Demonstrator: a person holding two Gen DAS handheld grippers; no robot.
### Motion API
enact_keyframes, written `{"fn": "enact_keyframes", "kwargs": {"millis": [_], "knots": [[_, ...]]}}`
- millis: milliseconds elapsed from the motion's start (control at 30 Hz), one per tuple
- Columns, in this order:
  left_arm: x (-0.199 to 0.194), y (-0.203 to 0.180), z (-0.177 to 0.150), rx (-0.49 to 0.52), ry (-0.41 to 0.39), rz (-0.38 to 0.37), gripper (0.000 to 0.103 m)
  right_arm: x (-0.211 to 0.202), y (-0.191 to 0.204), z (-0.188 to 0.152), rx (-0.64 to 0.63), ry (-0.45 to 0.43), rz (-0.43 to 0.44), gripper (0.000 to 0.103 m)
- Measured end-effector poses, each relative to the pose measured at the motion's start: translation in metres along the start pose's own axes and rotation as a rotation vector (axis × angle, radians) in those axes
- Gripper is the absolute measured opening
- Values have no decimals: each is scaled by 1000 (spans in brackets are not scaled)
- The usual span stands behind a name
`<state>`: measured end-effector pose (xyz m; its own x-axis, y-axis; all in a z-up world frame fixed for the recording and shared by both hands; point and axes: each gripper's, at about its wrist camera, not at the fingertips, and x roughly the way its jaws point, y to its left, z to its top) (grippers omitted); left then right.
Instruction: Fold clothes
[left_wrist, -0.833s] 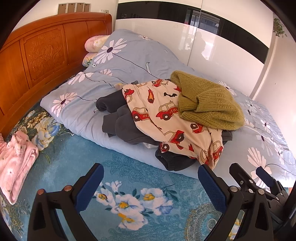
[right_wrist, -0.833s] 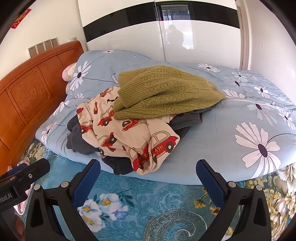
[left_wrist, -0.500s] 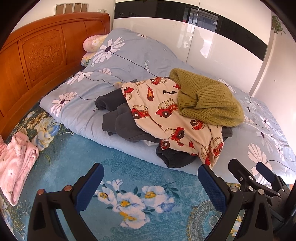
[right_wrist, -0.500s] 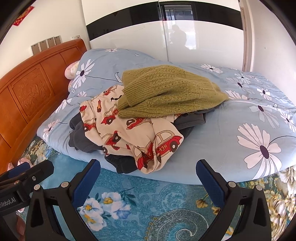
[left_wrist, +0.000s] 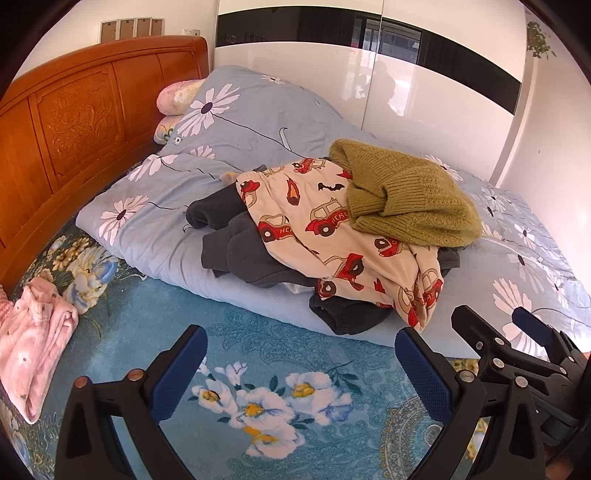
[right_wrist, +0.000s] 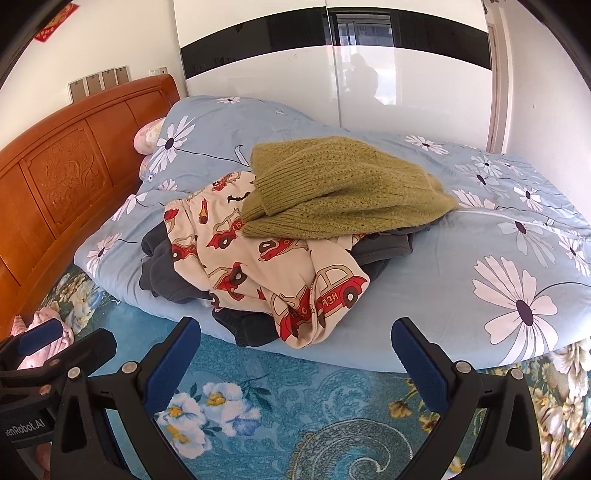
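Left gripper (left_wrist: 301, 363): we've got it spread wide, nothing btwn the blue pads, hanging over the teal flowered bedsheet (left_wrist: 258, 369) at the near edge of the bed.
Right gripper (right_wrist: 295, 354): same, fingers apart, gripping nothing, over the sheet just near of the clothes pile. In the left cam we see it low at the right.
Clothes pile: sits mid-bed on the blue daisy quilt (left_wrist: 258, 122), far of both our grippers, not touching either.
Green sweater (left_wrist: 406, 195): top of pile, bunched, toward the right/far side.
Car-print pyjamas (left_wrist: 314, 229): cream w/ red cars, under the sweater, draped down the near side of the pile; lower end hangs over the quilt's near edge.
Dark grey garment (left_wrist: 236, 243): bottom layer, pokes out left of the pyjamas & again at the near edge under them.
Pink garment (left_wrist: 33, 350): crumpled on the sheet far left, well apart from the pile.
Headboard (left_wrist: 74, 122): orange wood, left side.
Pillows (left_wrist: 177, 98): two, pinkish, btwn headboard & quilt.
Wardrobe (left_wrist: 424, 92): glossy white w/ black band, far side behind bed.
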<state>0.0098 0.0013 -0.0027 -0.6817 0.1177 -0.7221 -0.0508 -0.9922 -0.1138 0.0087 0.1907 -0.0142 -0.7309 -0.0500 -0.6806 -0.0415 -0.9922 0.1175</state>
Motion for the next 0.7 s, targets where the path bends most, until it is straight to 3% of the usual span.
{"fn": "enact_keyframes", "kwargs": {"millis": [467,700], "knots": [[-6,-1,-3,22,-69,41,103,3,3,0,-15,13,-4,103],[-6,2,-3,10,-67,35,103,3,5,-1,-19,13,-3,103]]}}
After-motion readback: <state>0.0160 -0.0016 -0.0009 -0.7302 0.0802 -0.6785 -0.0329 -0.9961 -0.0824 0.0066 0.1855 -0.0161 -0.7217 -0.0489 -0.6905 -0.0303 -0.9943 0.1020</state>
